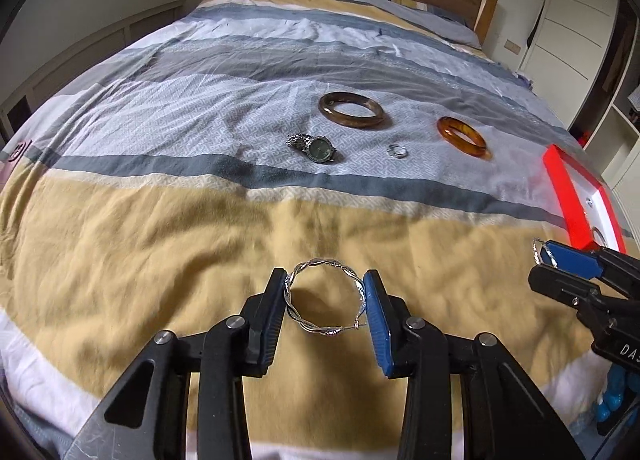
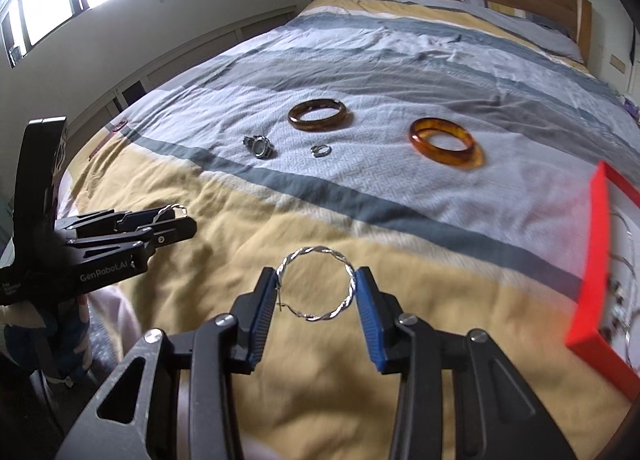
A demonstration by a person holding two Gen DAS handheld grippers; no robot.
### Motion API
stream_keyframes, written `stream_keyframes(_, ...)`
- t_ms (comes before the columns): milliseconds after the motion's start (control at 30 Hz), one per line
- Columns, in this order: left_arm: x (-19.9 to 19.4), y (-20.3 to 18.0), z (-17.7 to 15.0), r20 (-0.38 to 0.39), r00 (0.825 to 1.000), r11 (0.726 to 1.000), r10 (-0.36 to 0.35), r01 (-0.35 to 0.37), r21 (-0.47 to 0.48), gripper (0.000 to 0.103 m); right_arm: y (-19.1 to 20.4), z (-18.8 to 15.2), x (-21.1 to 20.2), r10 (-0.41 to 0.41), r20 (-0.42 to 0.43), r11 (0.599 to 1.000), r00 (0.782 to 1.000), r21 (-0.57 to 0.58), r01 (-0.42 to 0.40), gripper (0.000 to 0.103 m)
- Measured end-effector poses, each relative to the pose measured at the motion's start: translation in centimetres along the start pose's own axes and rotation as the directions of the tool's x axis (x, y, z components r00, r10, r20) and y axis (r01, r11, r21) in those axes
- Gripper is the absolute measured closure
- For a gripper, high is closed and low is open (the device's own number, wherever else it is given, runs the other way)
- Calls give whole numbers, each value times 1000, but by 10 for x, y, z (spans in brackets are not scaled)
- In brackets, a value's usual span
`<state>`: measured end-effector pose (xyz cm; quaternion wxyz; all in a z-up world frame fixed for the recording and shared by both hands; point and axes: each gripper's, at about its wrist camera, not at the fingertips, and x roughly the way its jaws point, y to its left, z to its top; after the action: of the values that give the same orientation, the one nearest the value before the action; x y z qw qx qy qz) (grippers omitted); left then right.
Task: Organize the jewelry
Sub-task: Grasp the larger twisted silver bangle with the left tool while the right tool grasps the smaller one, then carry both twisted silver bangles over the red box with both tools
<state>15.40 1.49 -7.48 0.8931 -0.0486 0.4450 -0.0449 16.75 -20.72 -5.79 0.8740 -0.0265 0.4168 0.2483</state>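
Silver twisted hoop earrings are sitting one in each gripper: the left gripper [image 1: 325,300] is pinching its left hoop [image 1: 325,300] across the width, pads pressing on both sides, and the right gripper [image 2: 316,288] is clamping the right hoop [image 2: 316,288] the same way. Both hoops are hanging clear of the yellow band of the bedspread [image 1: 160,252], probably because the pair is travelling together toward the red-rimmed jewelry box [image 2: 592,260] at the right edge, where chains are already lying. Gripping across the ring is likely keeping the thin wire from swivelling.

Farther up the quilt, a watch [image 1: 316,147], a small ring [image 1: 397,150], a dark brown bangle [image 1: 352,109] and an amber bangle [image 1: 464,137] are waiting, well apart from the grippers. Nothing is blocking the way to the box; only its raised rim is asking for clearance.
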Motion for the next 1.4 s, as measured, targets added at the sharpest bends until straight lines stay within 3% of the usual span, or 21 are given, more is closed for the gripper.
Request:
stream_keyframes(400,-71,-41,-13,78,996,997,-48,42,70,65,-2,-26,-91,-66,113,997,991,40,62,65)
stream_keyframes(733,-93,-121,1,99,985,978,-142,125,165,65,-53,-62,-154,-165,173,979,971,148,140,65)
stream_keyframes(933,-76,-181,25,68,977,954,-203,182,239,65,-110,-74,-176,-249,175,952,953,227,207,65)
stream_keyframes(1100,-48,-237,56,41,965,922,-259,234,309,65,-166,-63,-179,-314,160,928,936,258,268,65)
stream_keyframes(1400,33,-343,103,-25,947,857,-320,301,419,65,-264,-40,-134,-357,70,904,932,277,326,65)
